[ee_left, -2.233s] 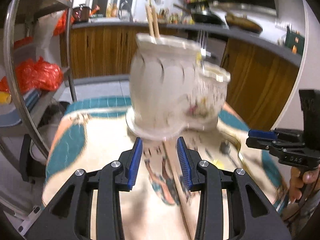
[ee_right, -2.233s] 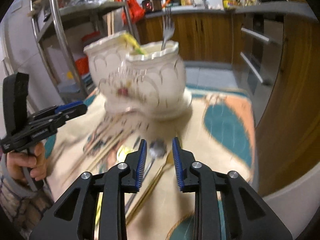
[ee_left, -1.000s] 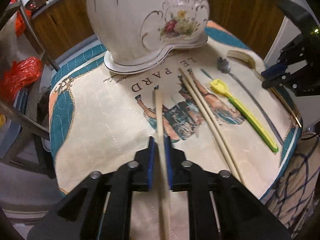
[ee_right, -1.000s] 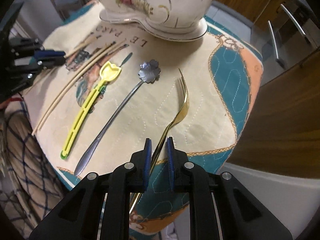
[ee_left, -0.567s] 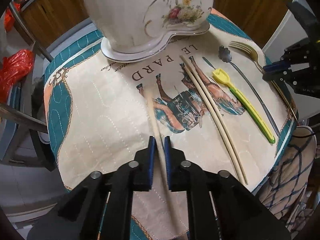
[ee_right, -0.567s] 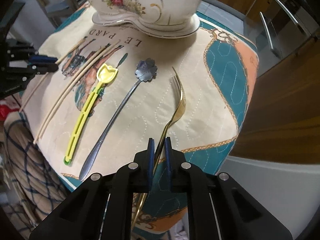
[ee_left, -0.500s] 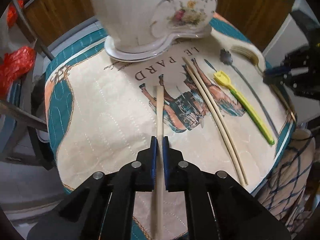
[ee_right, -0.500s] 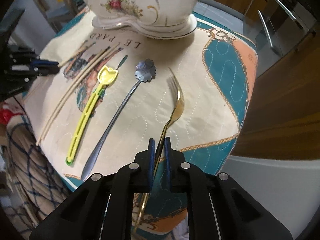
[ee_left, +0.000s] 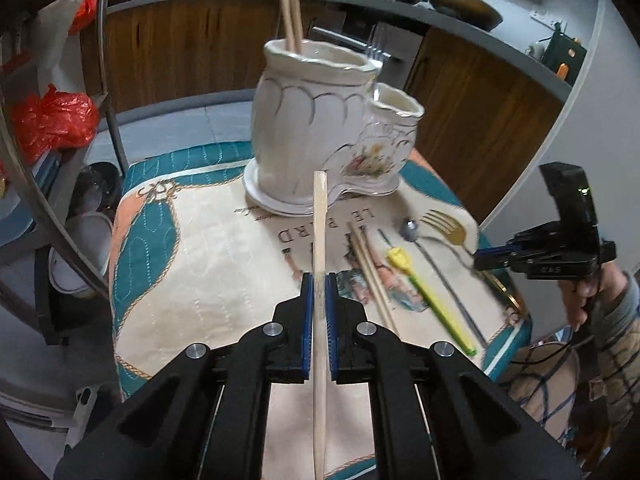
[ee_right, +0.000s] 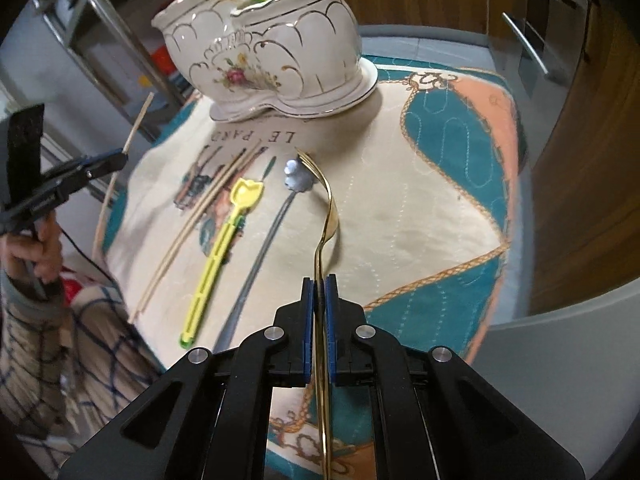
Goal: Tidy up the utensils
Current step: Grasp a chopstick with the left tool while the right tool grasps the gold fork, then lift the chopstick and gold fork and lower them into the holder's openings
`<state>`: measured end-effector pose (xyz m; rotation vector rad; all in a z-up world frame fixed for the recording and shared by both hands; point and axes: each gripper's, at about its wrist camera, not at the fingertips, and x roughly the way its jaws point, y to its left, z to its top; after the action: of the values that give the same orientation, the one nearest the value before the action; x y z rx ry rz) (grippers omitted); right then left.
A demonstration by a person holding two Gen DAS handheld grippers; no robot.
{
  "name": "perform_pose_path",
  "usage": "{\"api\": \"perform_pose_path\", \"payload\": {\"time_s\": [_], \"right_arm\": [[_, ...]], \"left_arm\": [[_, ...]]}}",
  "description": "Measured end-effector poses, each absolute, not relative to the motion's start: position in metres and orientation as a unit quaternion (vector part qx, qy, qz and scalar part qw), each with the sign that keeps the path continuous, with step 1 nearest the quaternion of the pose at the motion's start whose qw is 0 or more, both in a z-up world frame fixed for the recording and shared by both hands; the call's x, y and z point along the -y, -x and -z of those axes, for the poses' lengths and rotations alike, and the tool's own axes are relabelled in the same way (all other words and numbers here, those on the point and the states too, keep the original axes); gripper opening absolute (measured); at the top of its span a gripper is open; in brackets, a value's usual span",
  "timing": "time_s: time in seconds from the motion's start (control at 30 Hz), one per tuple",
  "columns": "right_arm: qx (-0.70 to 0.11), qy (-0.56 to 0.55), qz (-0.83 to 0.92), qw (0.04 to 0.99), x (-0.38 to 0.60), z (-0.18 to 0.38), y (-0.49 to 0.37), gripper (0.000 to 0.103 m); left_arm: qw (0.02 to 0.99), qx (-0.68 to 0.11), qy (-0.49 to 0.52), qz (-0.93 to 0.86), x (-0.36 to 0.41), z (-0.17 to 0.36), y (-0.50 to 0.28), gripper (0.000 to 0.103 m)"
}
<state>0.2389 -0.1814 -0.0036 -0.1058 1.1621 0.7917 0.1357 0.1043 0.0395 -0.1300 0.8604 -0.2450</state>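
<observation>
1. Your left hand-held gripper (ee_left: 319,282) is clamped on a single pale wooden chopstick (ee_left: 320,216). Its long axis runs straight along the fingers, and its far tip points at the white ceramic utensil holder with gold trim and a flower print (ee_left: 320,120).
2. That holder stands on its saucer-like base at the far side of the quilted cloth in cream, teal and peach (ee_left: 200,264). Two more wooden chopsticks (ee_left: 290,12) stand upright in its taller compartment.
3. The printed words "LE PARD" (ee_right: 256,136) can be read on the cloth just in front of the holder.
4. To the right of the held stick, a pair of wooden chopsticks (ee_left: 370,272) lies flat on the cloth, tips toward the holder.
5. Beside them lies a yellow plastic pick with a tulip-shaped head (ee_right: 224,244), head toward the holder, its green end near the cloth's edge.
6. Next comes a slim grey metal spoon with a flower-shaped bowl (ee_right: 294,178), its bowl also toward the holder.
7. Your right hand-held gripper (ee_right: 319,284) is closed tight on the handle of a gold metal fork (ee_right: 329,216). The fork's long axis follows the fingers, its tines point toward the holder, and its head is just beside the spoon's bowl.
</observation>
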Motion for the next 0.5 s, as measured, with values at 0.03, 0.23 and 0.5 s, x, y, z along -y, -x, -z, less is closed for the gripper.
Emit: {"api": "perform_pose_path", "payload": {"time_s": [0.03, 0.23, 0.5], "right_arm": [[-0.532, 0.037, -0.37, 0.76, 0.181, 0.003, -0.236, 0.007], [-0.5, -0.025, -0.397, 0.769, 0.194, -0.008, -0.233, 0.007], [-0.431, -0.046, -0.411, 0.802, 0.189, -0.036, -0.234, 0.007]], "left_arm": [[0.901, -0.413, 0.063, 0.121, -0.105, -0.042, -0.135, 0.006], [0.912, -0.384, 0.069, 0.128, -0.097, -0.05, -0.137, 0.006], [0.937, -0.321, 0.075, 0.118, -0.088, -0.066, -0.143, 0.006]]}}
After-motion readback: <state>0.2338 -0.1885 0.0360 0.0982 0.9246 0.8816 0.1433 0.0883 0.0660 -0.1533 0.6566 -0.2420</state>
